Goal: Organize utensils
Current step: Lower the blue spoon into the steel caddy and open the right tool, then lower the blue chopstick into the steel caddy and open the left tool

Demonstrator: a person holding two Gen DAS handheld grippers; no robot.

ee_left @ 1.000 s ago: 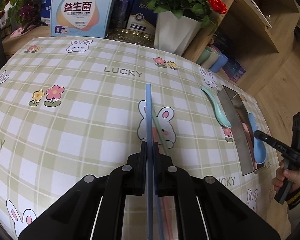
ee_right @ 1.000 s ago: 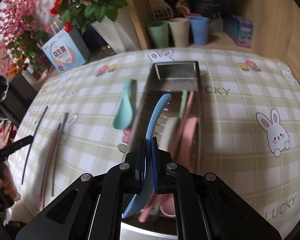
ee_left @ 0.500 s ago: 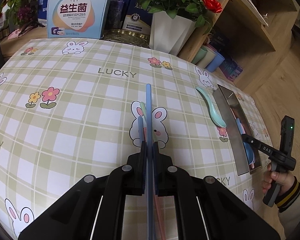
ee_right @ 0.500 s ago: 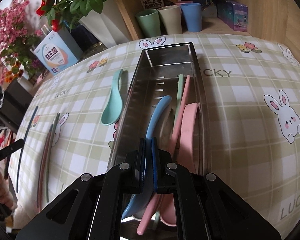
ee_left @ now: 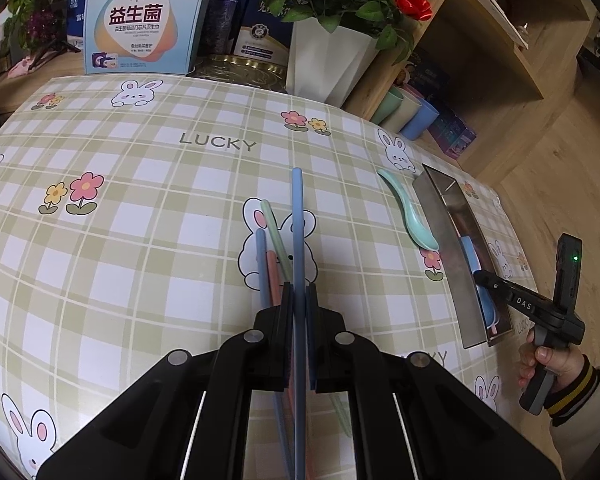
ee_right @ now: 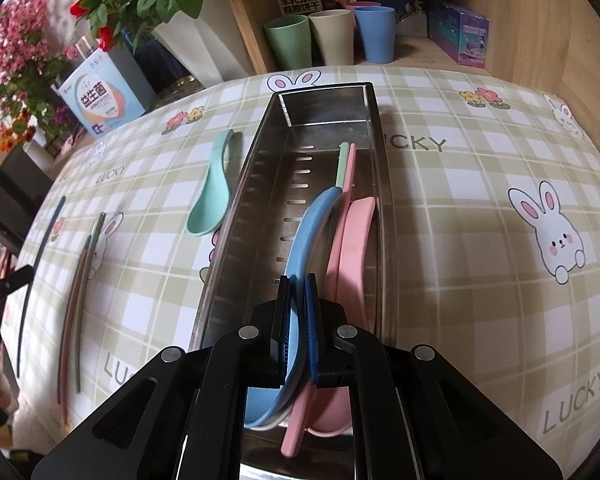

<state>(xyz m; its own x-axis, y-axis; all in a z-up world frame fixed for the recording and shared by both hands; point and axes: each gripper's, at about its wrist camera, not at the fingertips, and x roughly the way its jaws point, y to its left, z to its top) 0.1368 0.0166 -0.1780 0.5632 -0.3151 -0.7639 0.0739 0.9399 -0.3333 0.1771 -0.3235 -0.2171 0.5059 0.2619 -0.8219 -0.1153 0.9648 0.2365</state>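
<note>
My left gripper (ee_left: 298,292) is shut on a blue chopstick (ee_left: 298,216) and holds it above the checked tablecloth. Under it lie blue, pink and green chopsticks (ee_left: 270,248). My right gripper (ee_right: 298,284) is shut on a blue spoon (ee_right: 305,232) whose bowl is low inside the steel tray (ee_right: 236,216). The tray also holds a pink spoon (ee_right: 355,236), a pink chopstick and a green chopstick (ee_right: 343,160). A mint spoon (ee_right: 212,188) lies on the cloth left of the tray; it also shows in the left wrist view (ee_left: 409,212).
A white flower pot (ee_left: 327,64), boxes and a round tin stand at the table's back edge. Green, beige and blue cups (ee_right: 331,38) stand on a wooden shelf behind the tray. The right gripper and hand show in the left wrist view (ee_left: 539,320).
My right gripper has lowered the blue spoon into the tray. My left gripper has lifted and drawn back a little with the blue chopstick, uncovering the chopsticks on the cloth.
</note>
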